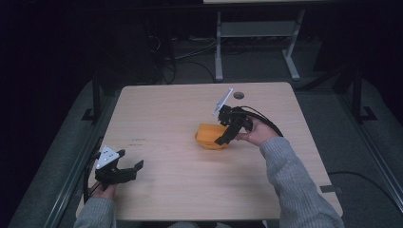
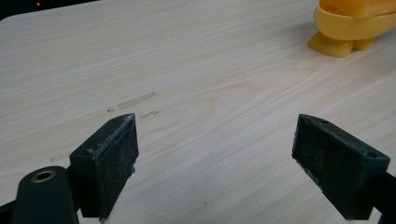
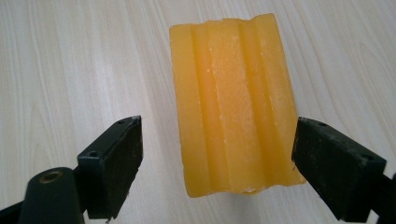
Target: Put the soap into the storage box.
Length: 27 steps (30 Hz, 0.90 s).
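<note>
A dim room with dark flooring, cables and a white desk frame is seen behind a pale wood-grain tabletop [image 1: 180, 109] with rounded corners. A small round hole [image 1: 238, 95] is set near the tabletop's far edge. Right of the middle of the tabletop, a yellow-orange ridged plastic block [image 3: 233, 107] is seen; in the left gripper view it appears to lie on top of a yellow footed plastic holder [image 2: 348, 29], whose contents beyond the block cannot be told. No writing or label can be read anywhere. The right gripper [image 1: 227, 134] is held over the block with its jaws spread to either side, one jaw just beside the block's long edge. The left gripper [image 1: 127, 165] is held near the near left corner, its jaws spread wide over bare wood, well apart from the block.
</note>
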Available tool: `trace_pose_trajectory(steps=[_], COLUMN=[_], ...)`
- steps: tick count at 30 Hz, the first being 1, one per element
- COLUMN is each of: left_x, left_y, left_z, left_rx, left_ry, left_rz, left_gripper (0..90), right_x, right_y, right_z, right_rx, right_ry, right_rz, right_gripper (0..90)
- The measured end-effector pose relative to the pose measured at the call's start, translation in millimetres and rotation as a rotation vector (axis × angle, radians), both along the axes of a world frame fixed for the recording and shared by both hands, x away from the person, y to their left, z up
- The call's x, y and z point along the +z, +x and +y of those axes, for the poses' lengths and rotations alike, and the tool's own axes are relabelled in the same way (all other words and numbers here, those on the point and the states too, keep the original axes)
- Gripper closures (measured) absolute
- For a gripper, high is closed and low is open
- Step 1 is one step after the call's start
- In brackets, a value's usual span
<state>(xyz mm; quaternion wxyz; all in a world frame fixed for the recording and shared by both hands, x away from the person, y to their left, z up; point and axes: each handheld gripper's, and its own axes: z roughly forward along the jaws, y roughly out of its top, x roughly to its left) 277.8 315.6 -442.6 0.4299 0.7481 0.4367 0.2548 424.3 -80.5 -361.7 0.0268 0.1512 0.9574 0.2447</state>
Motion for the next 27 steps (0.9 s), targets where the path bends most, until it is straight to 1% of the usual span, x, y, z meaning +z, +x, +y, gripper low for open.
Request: trace_pose_trajectory(steps=[4, 9, 12, 16, 23, 25, 27], left_x=[-0.1, 0.2, 0.0, -0.3, -0.6, -0.5, -0.6], left_y=[0.0, -0.4, -0.4, -0.3, -0.3, -0.3, -0.2], left_z=[0.1, -0.4, -0.8, -1.1, -1.4, -1.2, -1.2], left_rx=[0.001, -0.003, -0.001, -0.002, -0.004, -0.004, -0.004], left_ry=[-0.001, 0.003, 0.002, 0.005, 0.006, 0.007, 0.005], left_rz=[0.0, 0.004, 0.004, 0.005, 0.006, 0.006, 0.007], left_gripper=[13.6, 13.6, 13.6, 13.6, 13.6, 13.6, 13.6], right_x=[-0.9, -2.5, -3.8, -5.6, -7.6, -8.8, -9.3], right_y=[-2.3, -5.5, -7.1, -9.2, -12.7, -13.2, -13.8], right_z=[-1.9, -7.0, -10.4, -14.5, -21.7, -23.8, -24.8], right_rx=[-0.006, -0.018, -0.029, -0.029, -0.04, -0.046, -0.054], right_ry=[-0.007, -0.003, -0.008, 0.003, 0.006, 0.007, -0.006], right_rz=[0.005, 0.006, 0.02, 0.013, 0.015, 0.021, 0.033], right_gripper=[15.8, 15.9, 15.9, 15.9, 16.0, 16.0, 16.0])
